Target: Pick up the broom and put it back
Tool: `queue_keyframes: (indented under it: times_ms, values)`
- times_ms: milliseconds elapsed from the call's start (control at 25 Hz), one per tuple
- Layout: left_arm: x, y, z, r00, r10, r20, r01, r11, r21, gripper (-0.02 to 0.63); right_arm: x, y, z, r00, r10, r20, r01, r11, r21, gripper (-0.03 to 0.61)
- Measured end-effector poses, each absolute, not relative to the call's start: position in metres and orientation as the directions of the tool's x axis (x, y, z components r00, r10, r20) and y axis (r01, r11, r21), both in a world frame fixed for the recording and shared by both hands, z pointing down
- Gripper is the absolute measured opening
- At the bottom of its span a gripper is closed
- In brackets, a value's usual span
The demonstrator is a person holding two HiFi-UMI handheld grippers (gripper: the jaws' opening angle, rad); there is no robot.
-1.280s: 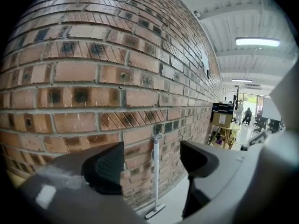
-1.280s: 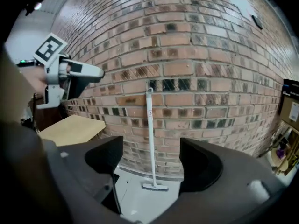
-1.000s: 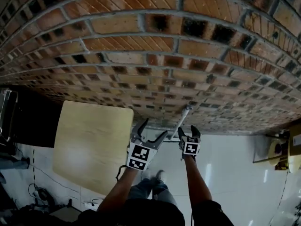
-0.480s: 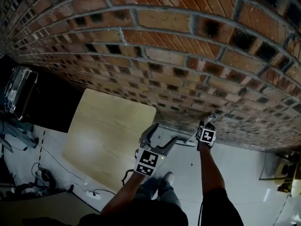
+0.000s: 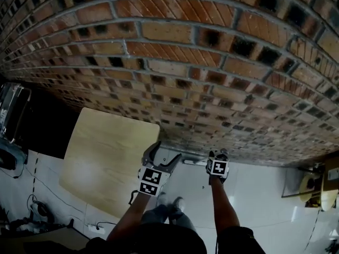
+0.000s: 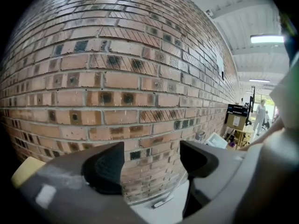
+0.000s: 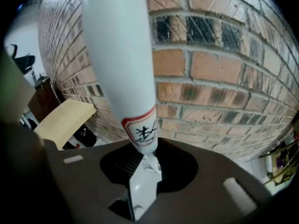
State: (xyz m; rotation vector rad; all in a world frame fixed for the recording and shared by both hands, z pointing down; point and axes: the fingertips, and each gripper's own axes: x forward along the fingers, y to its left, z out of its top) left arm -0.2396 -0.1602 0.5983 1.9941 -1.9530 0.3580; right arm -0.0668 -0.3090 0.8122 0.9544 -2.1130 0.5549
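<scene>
Filling most of the head view, a brick wall [image 5: 175, 62] stands behind a pale wooden tabletop [image 5: 106, 157]. The broom [image 7: 121, 55] has its white handle clamped near the labelled end in the right gripper [image 5: 218, 153], whose jaws have just been closing on it. The left gripper [image 5: 165, 150] hovers nearby, jaws apart and empty.

Label [image 7: 141, 130] on broom handle [image 7: 119, 45]: blk glyph, illegible.

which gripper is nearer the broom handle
Right. The right gripper is shut on the broom handle; the left gripper is open off to its left, not touching it.
</scene>
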Motion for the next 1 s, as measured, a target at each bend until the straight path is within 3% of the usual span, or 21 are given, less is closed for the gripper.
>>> queue_keyframes:
  times_ms: [240, 560, 1000]
  values:
    - [-0.229, -0.158, 0.556, 0.049, -0.946, 0.32, -0.998, -0.034, 0.053, 0.376, -0.051, -0.28, 0.703, -0.524, -0.565, 0.637, -0.778, 0.621, -0.09, 0.092]
    - [-0.209, -0.151, 0.442, 0.08, -0.991, 0.112, -0.997, -0.079, 0.007, 0.377, -0.045, -0.244, 0.497, -0.622, -0.725, 0.294, -0.764, 0.645, -0.026, 0.092]
    - [-0.213, -0.129, 0.327, 0.013, -0.998, -0.061, -0.999, -0.011, -0.037, 0.376, -0.041, -0.188, 0.317, -0.676, -0.733, -0.076, -0.737, 0.674, 0.054, 0.092]
